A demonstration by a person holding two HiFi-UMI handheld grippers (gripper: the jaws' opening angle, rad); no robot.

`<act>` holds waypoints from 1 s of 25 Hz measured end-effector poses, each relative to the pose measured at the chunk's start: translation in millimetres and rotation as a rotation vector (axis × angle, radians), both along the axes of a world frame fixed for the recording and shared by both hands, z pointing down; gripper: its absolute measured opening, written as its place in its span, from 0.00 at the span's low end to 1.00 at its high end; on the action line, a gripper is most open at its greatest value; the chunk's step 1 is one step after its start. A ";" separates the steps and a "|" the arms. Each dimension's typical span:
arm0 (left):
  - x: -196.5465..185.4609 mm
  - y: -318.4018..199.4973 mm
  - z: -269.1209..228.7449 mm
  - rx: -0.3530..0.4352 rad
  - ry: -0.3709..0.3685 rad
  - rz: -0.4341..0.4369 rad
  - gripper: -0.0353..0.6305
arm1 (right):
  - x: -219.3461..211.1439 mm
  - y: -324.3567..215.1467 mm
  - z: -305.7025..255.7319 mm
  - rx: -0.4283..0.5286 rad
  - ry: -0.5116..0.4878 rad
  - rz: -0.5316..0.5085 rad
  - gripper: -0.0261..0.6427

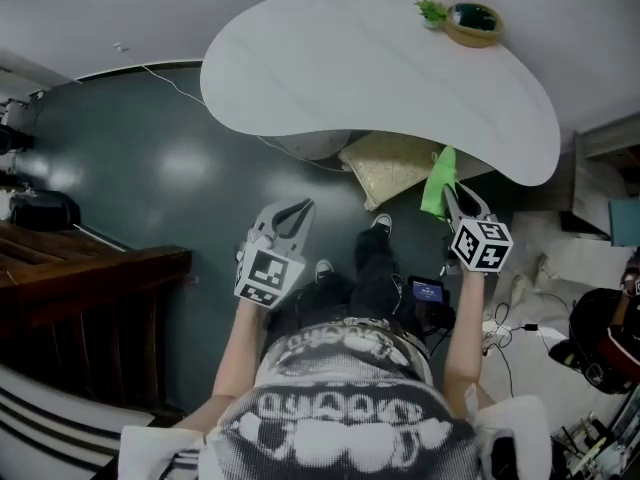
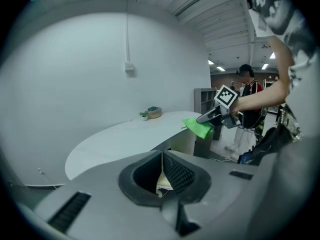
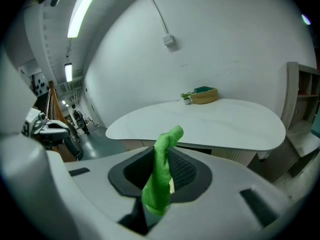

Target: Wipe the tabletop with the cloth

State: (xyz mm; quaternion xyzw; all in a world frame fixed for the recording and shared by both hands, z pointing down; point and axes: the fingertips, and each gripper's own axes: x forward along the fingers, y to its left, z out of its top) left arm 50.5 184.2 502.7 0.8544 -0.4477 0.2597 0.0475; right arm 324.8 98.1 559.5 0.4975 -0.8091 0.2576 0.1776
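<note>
No readable text, shirt print (image 1: 345,413) perhaps lettering, too blurred

Two grippers (image 1: 300,211) (image 1: 450,194), one green cloth (image 1: 437,182), one white table (image 1: 360,78), one bowl (image 1: 473,24), one small plant (image 1: 432,11).

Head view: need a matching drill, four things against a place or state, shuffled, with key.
Things:
1 cloth
2 basket
3 left claw
4 table

Place or state:
a shut on nothing
b white, curved top
c at the table's far edge
d pinched in the right claw

Pairs: 1-d, 2-c, 3-a, 4-b
</note>
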 end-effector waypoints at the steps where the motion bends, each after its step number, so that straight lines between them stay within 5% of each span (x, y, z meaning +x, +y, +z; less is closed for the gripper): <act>1: -6.4 9.0 0.2 0.003 0.003 0.001 0.06 | -9.7 10.8 -1.8 0.005 -0.003 -0.004 0.17; 18: -33.4 97.9 6.8 0.017 0.028 0.039 0.06 | -97.8 151.8 -22.4 0.059 -0.087 -0.049 0.17; 25: -24.8 115.0 12.8 0.004 0.033 0.067 0.06 | -117.9 180.3 -23.0 0.094 -0.018 -0.146 0.17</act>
